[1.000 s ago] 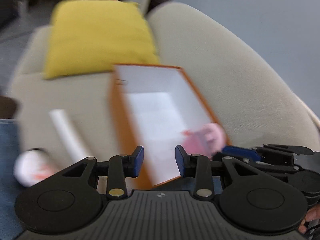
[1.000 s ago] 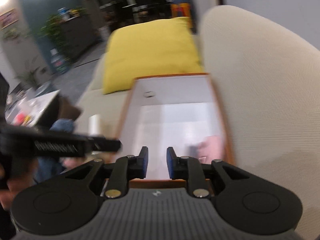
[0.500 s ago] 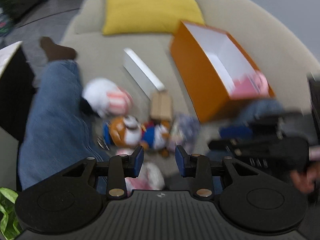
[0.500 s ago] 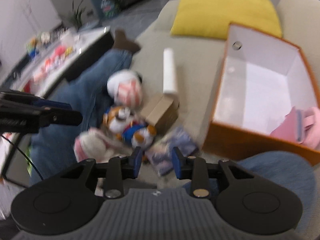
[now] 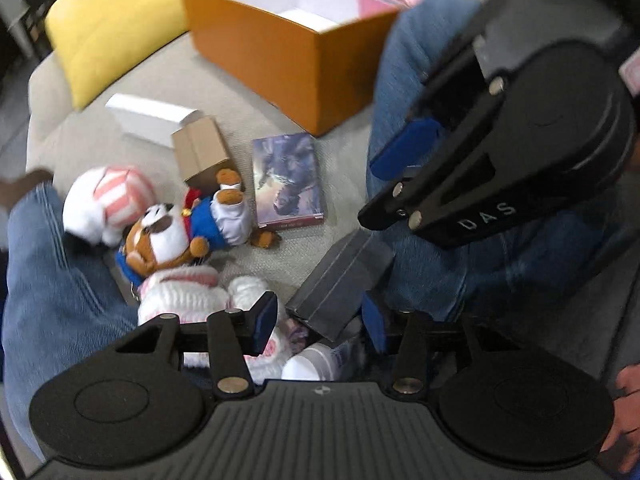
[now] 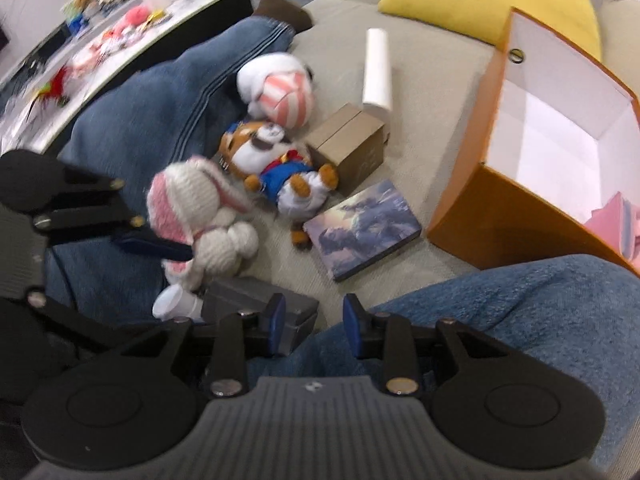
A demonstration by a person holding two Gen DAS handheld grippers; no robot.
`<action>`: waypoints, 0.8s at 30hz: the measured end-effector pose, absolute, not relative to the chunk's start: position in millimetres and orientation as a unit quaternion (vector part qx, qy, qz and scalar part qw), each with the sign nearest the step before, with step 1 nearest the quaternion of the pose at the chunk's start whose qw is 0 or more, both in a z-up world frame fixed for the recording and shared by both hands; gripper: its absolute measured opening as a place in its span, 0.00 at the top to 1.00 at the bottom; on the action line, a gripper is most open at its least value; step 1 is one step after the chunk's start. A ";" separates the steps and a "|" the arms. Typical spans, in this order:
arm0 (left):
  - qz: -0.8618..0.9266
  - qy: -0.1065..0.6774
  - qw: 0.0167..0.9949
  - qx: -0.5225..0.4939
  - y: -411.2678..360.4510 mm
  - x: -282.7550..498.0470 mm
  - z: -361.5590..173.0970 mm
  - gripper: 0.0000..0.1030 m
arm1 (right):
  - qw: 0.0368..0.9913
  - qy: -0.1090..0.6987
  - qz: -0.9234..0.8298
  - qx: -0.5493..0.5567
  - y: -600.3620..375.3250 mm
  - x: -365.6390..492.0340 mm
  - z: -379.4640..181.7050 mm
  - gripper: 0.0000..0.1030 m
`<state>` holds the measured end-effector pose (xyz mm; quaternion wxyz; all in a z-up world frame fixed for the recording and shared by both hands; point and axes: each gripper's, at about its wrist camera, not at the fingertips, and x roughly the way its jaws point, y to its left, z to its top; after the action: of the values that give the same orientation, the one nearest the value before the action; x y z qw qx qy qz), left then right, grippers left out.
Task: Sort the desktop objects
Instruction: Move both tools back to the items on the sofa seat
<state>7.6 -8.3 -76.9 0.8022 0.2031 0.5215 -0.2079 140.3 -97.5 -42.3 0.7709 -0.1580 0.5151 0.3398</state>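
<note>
Beige sofa cushions (image 6: 436, 60) are serving as the work surface, and an orange box (image 5: 304, 46) with a white inside is standing on them in front of a yellow pillow (image 5: 116, 20). Something pink (image 6: 616, 220) is lying in one corner of this box. Just beside the orange box a picture book (image 6: 364, 228) is lying flat, and a brown carton (image 6: 352, 144) is lying a little farther from it, with a white tube (image 6: 377, 68) behind. A bear toy in blue clothes (image 5: 180, 232) is resting against the carton, a round striped plush (image 6: 280, 92) is touching its head, and a knitted rabbit (image 6: 200, 216) is lying on the side away from the box. A grey case (image 5: 340, 292) is sitting between the person's legs in jeans (image 6: 520, 312) (well apart from the orange box), next to a small white bottle (image 5: 310, 366). The left gripper (image 5: 320, 320) is hovering over the grey case with its jaws spread wide, gripping nothing. The right gripper (image 6: 314, 320) is hanging above the knee, also parted and empty
</note>
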 end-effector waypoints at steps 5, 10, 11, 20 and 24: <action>-0.234 0.521 0.782 0.250 -18.2 8.2 -90.7 0.47 | 0.747 0.504 0.376 -0.216 -90.1 131.5 -46.1 0.67; -0.252 0.519 0.762 0.294 -29.6 9.6 -108.0 0.47 | 0.736 0.504 0.392 -0.226 -90.2 135.9 -48.2 0.67; -0.251 0.519 0.760 0.299 -31.4 10.7 -111.4 0.47 | 0.735 0.504 0.393 -0.227 -90.3 136.8 -49.0 0.67; -0.225 0.525 0.777 0.265 -17.8 21.3 -111.4 0.58 | 0.746 0.491 0.382 -0.238 -88.3 146.4 -53.6 0.67; -0.191 0.530 0.793 0.231 -0.9 31.9 -100.1 0.60 | 0.747 0.486 0.376 -0.253 -83.4 157.7 -57.1 0.62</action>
<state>31.9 -0.9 -100.1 0.7929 0.2312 0.5303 -0.1911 157.7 -83.4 -57.1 0.7472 -0.2526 0.4863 0.3761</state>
